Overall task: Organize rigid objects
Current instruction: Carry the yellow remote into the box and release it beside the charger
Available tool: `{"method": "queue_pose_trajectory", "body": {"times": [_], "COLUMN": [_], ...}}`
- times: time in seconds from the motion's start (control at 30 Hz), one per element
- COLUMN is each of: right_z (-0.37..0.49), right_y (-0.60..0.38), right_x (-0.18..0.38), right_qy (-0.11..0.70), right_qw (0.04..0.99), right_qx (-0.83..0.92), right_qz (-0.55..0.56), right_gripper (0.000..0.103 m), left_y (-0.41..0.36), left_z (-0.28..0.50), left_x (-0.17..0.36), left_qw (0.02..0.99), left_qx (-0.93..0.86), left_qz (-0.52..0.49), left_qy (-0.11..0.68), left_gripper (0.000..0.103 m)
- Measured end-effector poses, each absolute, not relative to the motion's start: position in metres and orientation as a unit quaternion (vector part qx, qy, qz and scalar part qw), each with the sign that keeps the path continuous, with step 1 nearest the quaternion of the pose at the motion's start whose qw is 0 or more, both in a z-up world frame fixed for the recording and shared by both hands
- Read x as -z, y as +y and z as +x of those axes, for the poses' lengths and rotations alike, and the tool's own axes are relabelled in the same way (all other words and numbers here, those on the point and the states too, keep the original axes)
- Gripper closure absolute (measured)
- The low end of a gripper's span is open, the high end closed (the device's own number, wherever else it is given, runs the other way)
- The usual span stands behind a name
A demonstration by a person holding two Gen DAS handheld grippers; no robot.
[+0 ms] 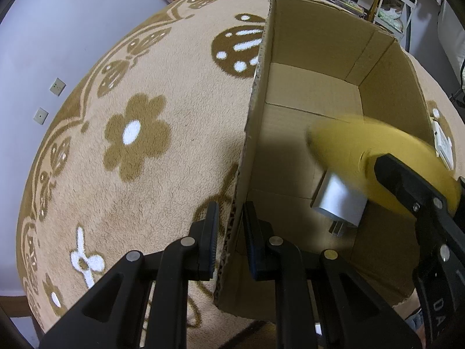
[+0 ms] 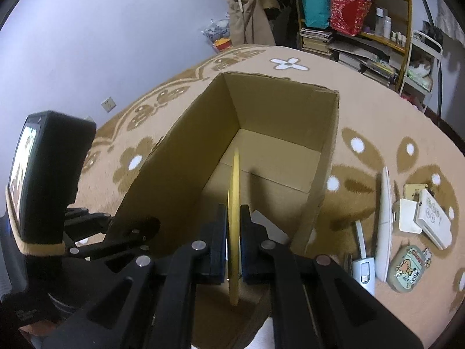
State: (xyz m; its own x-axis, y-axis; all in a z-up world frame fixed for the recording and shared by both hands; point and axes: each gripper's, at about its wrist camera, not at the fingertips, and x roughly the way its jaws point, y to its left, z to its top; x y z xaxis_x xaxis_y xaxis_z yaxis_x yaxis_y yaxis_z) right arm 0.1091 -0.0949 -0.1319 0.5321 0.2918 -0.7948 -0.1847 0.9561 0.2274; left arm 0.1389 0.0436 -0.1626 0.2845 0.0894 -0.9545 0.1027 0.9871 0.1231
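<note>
Dim indoor light — fisheye-warped edges, yellow disc [image 1: 363,145] motion-blurred.

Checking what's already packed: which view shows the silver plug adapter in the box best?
The left wrist view: the silver plug adapter lies on the cardboard box floor, prongs visible. The right wrist view shows only a pale corner behind the yellow disc.

Yellow disc [image 2: 234,221]; brown cardboard box [image 2: 180,157]; silver charger [image 1: 338,200]; tan blanket [image 1: 162,174], brown-white flowers.
</note>
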Motion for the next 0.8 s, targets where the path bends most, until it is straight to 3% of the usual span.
{"method": "queue_pose_trajectory", "body": {"times": [0.23,0.33,0.5,0.67,0.8], "right_z": [0.106,0.104,0.100,0.095,0.095], "right_y": [-0.093,-0.098,-0.115,-0.141,-0.160], "right_x": [0.128,0.120,0.106,0.102,0.108], "right_qy": [0.467,0.459,0.448,0.453,0.467], "right_qw": [0.874,0.879,0.885,0.884,0.881], "right_qx": [-0.131,-0.125,-0.115,-0.089,-0.047], "right_qz": [0.042,0.039,0.055,0.069,0.064], "right_gripper": [0.091,0.083,0.044,0.019,0.017], "left_y": [0.045,0.046,0.047,0.048,0.049], "left_z": [0.139,0.139,0.138,0.139,0.137], "left_x": [0.161,0.161,0.162,0.162,0.161], "left_qw": [0.798,0.798,0.797,0.797,0.797], "left_qx": [0.004,0.005,0.005,0.004,0.005], "left_qz": [0.077,0.075,0.074,0.070,0.069], "left_qy": [0.598,0.599,0.599,0.600,0.600], "left_gripper": [0.086,0.086,0.086,0.086,0.086]}}
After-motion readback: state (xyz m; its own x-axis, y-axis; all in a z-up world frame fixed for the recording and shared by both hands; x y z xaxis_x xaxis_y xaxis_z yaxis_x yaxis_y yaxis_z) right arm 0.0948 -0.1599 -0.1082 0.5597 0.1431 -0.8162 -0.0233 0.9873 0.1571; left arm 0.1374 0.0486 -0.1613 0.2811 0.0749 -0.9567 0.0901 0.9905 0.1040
